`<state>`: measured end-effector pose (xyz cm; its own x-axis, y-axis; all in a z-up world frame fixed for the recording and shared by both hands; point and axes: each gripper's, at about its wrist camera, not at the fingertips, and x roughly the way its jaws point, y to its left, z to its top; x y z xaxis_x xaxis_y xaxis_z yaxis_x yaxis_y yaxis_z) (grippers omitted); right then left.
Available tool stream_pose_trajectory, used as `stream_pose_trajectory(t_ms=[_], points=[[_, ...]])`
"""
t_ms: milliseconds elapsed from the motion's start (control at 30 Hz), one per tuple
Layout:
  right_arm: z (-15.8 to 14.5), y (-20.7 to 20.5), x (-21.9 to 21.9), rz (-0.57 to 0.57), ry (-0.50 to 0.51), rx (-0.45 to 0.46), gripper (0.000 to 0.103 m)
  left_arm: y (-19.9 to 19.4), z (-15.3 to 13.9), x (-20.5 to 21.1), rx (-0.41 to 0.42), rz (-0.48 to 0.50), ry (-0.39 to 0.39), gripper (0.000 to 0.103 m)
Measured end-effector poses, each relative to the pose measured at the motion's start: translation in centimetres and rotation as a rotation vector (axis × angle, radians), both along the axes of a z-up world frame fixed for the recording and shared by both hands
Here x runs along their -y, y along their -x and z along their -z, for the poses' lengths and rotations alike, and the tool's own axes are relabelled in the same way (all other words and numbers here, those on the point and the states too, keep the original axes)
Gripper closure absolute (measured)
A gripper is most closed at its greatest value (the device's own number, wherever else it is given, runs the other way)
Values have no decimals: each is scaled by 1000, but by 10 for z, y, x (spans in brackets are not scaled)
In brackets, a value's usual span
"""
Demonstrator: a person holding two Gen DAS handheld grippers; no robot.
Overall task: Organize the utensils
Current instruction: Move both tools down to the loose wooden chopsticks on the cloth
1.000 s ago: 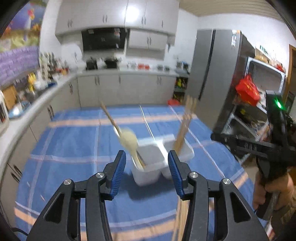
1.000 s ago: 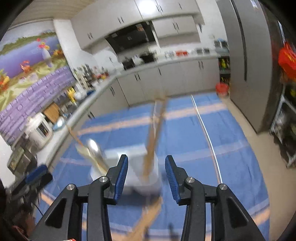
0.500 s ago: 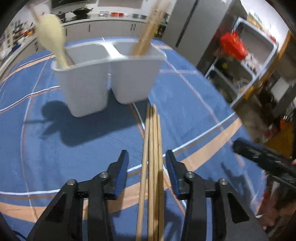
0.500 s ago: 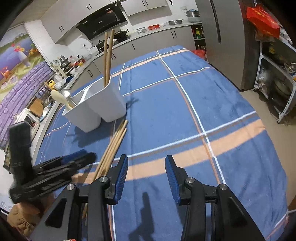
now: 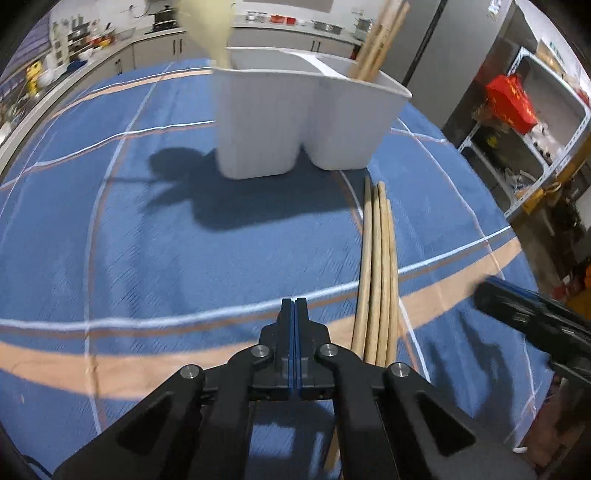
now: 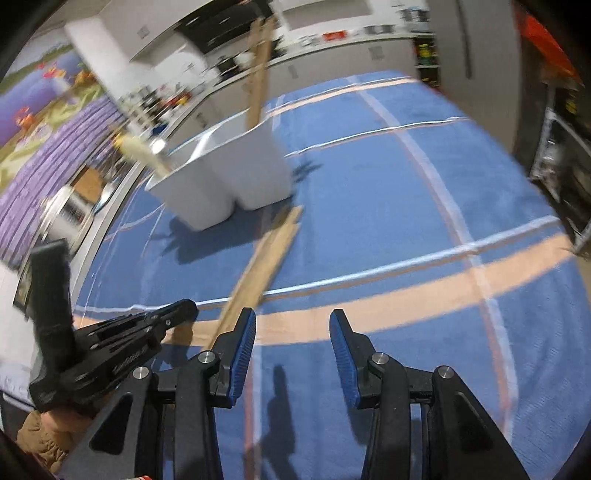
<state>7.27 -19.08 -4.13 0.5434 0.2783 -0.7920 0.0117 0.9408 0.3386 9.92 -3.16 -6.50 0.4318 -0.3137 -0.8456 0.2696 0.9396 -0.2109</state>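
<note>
From the left wrist, the left gripper has its blue-padded jaws pressed together on nothing above the blue plaid tablecloth, just left of a bundle of long wooden chopsticks lying flat before the white two-compartment plastic utensil holder, whose right compartment holds upright wooden chopsticks and left a pale spoon. From the right wrist, the right gripper stands open and empty over the cloth, right of the blurred bundle.
</note>
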Motion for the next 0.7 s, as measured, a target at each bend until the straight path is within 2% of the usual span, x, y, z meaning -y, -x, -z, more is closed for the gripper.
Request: stream_pose_trajectory(t_ms=[33, 100, 200, 267, 333, 433, 567, 633, 700], points=[[5, -7, -8, -19, 14, -15, 59, 4, -3, -6, 3, -9, 19, 103], [15, -22, -26, -47, 57, -48, 66, 10, -7, -14, 6, -22, 49, 103], [23, -33, -43, -87, 95, -59, 67, 16, -9, -19, 5, -33, 76, 103], [23, -36, -56, -106, 203, -36, 68, 16, -9, -21, 2, -36, 82, 103], [22, -31, -53, -99, 263, -38, 68, 16, -8, -19, 4, -30, 83, 103], [22, -16, -27, -30, 353, -63, 65, 13, -10, -17, -2, -22, 100, 103], [12, 7, 15, 86, 285, -59, 65, 9, -11, -6, 4, 10, 94, 101], [10, 13, 25, 107, 265, -60, 64, 5, -12, 5, 21, 42, 69, 99], [11, 17, 32, 111, 185, -61, 64, 0, -11, 18, 33, 80, 48, 97]])
